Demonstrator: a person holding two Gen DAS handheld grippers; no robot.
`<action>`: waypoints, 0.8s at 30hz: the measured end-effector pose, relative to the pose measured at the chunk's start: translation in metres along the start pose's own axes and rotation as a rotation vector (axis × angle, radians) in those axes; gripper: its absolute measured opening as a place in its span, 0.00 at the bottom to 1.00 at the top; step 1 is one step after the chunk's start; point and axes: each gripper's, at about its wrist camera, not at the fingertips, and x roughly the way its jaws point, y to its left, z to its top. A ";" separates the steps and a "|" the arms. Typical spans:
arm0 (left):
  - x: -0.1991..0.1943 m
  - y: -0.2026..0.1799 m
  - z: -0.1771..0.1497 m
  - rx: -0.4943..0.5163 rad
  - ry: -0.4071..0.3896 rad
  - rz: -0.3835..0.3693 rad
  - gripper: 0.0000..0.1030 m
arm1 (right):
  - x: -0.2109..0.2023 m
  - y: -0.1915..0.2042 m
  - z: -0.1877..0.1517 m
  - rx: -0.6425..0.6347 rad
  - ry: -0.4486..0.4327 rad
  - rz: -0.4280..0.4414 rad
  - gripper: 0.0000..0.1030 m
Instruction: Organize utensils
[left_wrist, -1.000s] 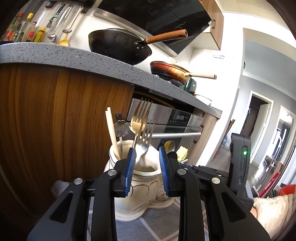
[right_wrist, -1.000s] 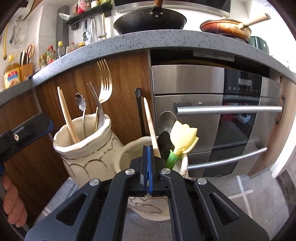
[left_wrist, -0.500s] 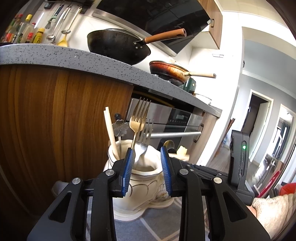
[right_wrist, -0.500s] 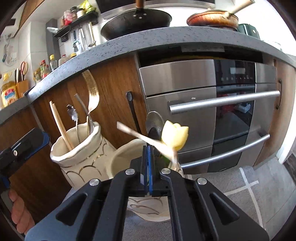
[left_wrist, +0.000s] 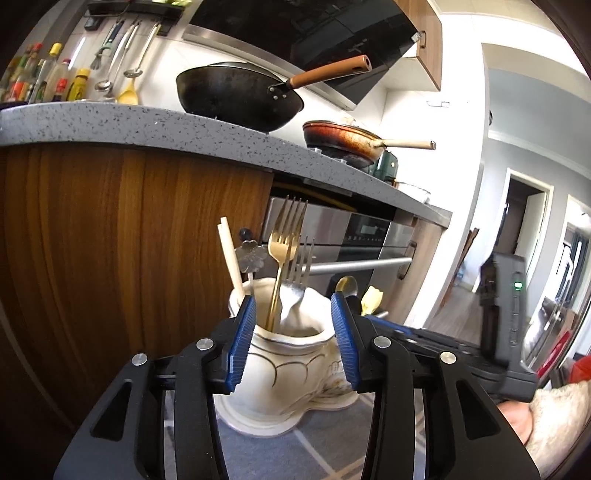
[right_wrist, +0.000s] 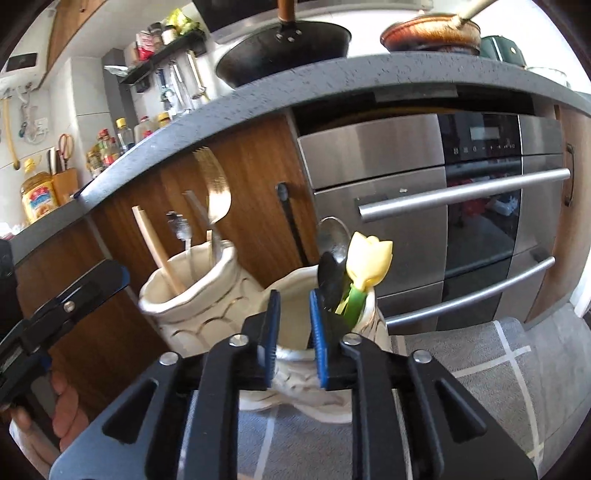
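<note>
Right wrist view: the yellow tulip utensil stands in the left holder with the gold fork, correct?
Not quite. In the right wrist view the yellow tulip utensil stands in the right holder, beside a black spoon. The gold fork is in the left holder.

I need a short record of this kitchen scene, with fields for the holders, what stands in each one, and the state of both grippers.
setting: grey floor mat in front of an oven
left holder: gold fork, silver fork, pale stick, flower-ended spoon
right holder: yellow tulip utensil, black spoon, silver spoon
left gripper: open, jaws just opening, empty
right gripper: open, jaws just opening, empty
</note>
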 end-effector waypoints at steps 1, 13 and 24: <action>-0.002 -0.001 0.000 0.004 0.003 0.011 0.43 | -0.007 0.002 -0.002 -0.007 0.001 0.006 0.27; -0.056 -0.034 -0.012 0.101 0.084 0.173 0.81 | -0.088 0.016 -0.026 -0.072 0.026 0.040 0.72; -0.060 -0.061 -0.061 0.136 0.208 0.324 0.91 | -0.119 0.027 -0.060 -0.158 -0.018 -0.046 0.94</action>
